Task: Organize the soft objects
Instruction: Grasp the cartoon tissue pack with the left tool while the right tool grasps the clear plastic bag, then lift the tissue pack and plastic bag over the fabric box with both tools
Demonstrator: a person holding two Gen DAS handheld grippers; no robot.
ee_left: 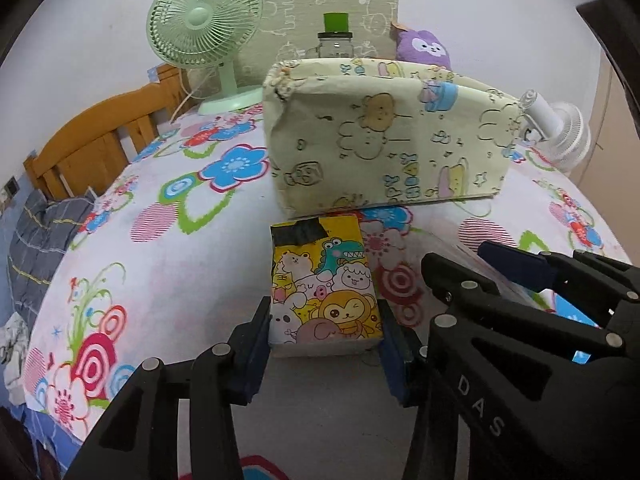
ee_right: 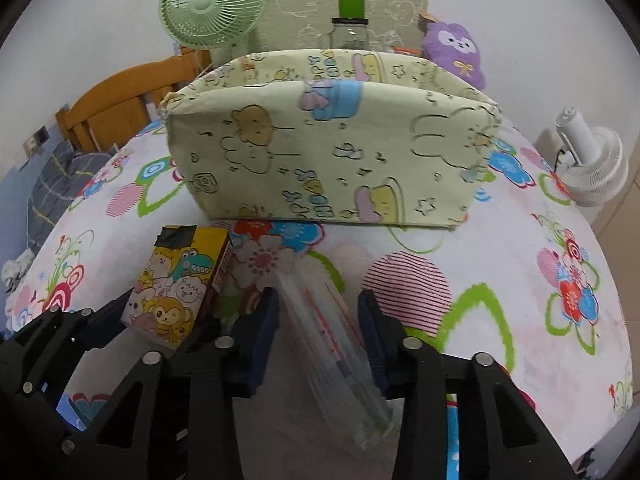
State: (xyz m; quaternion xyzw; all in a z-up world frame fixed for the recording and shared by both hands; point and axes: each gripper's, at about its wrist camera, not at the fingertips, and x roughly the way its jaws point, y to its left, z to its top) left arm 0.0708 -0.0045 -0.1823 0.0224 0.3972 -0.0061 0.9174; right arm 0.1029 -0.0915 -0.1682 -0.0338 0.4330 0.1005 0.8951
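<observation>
A yellow tissue pack with cartoon animals [ee_left: 324, 292] lies on the flowered bed sheet, in front of a pale yellow fabric storage box [ee_left: 384, 140]. My left gripper [ee_left: 325, 350] has its blue pads against both sides of the pack's near end. In the right wrist view my right gripper [ee_right: 318, 330] straddles a clear plastic-wrapped packet [ee_right: 340, 344] lying on the sheet; a small gap shows on each side. The tissue pack [ee_right: 176, 284] and the left gripper's fingers [ee_right: 100, 324] show to its left, the box [ee_right: 328, 148] behind. A purple plush toy [ee_right: 454, 50] sits behind the box.
A green desk fan [ee_left: 208, 36] stands at the back left, a white fan [ee_right: 592, 164] at the right bed edge. A jar with a green lid [ee_left: 335, 40] stands behind the box. A wooden headboard [ee_left: 92, 140] and grey bedding [ee_left: 40, 240] are on the left.
</observation>
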